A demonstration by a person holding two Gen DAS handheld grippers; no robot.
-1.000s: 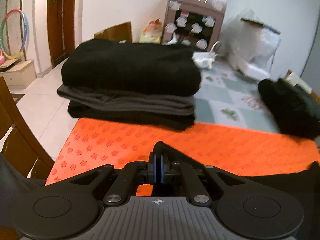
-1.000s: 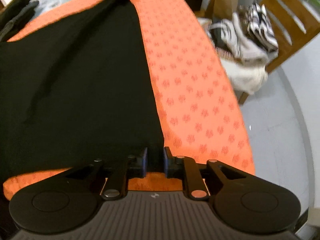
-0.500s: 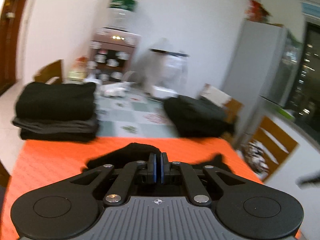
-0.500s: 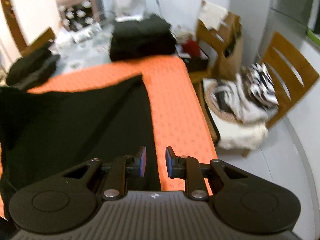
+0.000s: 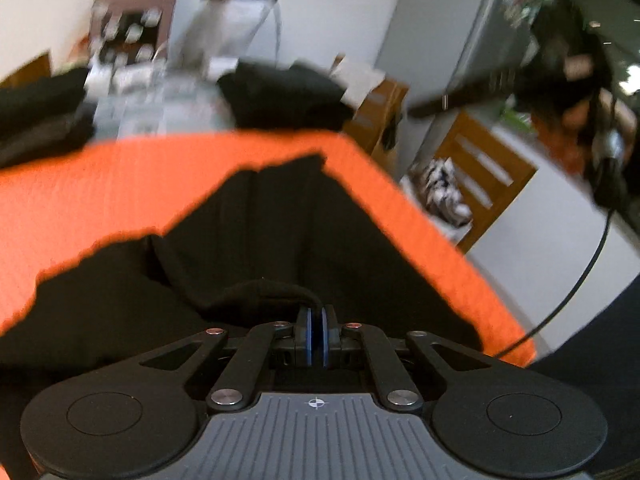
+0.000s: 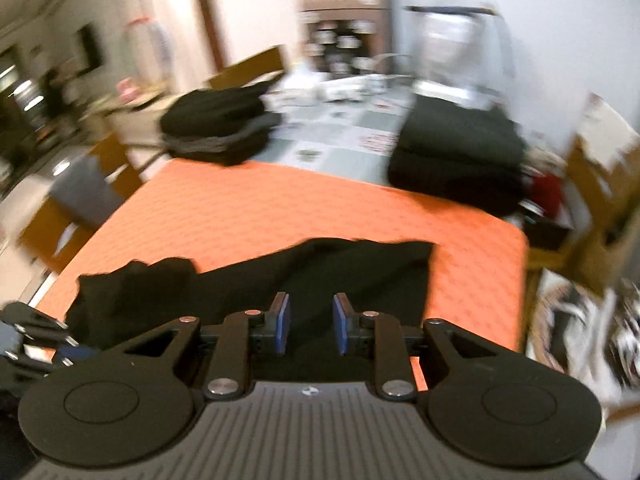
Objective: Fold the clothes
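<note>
Left gripper (image 5: 316,330) pinches the black garment (image 5: 280,248); right gripper (image 6: 308,328) gapes empty; no writing is legible.

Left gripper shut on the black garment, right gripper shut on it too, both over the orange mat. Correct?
Not quite. The right gripper is open: the right wrist view shows a clear gap between its fingers, nothing held. The left gripper is shut on the black garment, over the orange mat.

Left gripper (image 5: 316,334) dragged its pinched edge of the black garment (image 5: 280,248) up and rightward across the orange cloth (image 5: 100,184), bunching it. Right gripper (image 6: 308,330) lifted away, fingers (image 6: 281,322) now spread wider, holding nothing.
</note>
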